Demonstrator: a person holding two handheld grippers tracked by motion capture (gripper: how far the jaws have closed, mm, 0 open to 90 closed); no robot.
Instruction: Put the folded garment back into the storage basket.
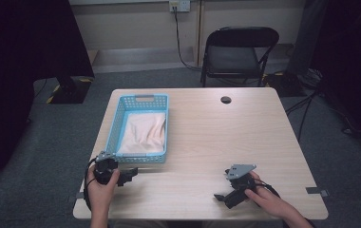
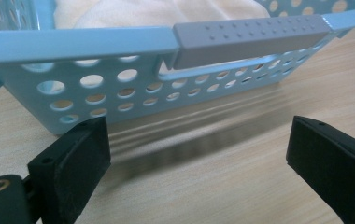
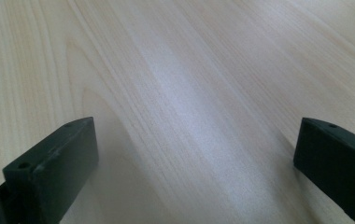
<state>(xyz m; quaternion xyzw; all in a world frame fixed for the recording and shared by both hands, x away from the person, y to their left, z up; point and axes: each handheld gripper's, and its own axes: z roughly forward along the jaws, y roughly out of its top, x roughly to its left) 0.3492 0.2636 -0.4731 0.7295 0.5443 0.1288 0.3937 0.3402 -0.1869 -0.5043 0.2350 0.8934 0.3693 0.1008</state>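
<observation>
A light blue perforated basket (image 1: 113,126) stands on the left half of the wooden table (image 1: 216,137), and a pale cream cloth (image 1: 143,133) lies crumpled inside it. My left gripper (image 1: 130,174) rests on the table just in front of the basket's near end, open and holding nothing. In the left gripper view its jaws (image 2: 199,140) stand wide apart, facing the basket wall (image 2: 96,84) and its grey handle (image 2: 245,37), with the cloth (image 2: 133,11) behind. My right gripper (image 1: 220,196) lies open near the front right edge. Its jaws (image 3: 199,135) frame bare wood (image 3: 189,70).
A black folding chair (image 1: 238,52) stands beyond the table's far edge. A round cable hole (image 1: 225,99) sits near that edge. A wall socket (image 1: 179,5) feeds a cable down to the floor. Dark curtains hang at both sides.
</observation>
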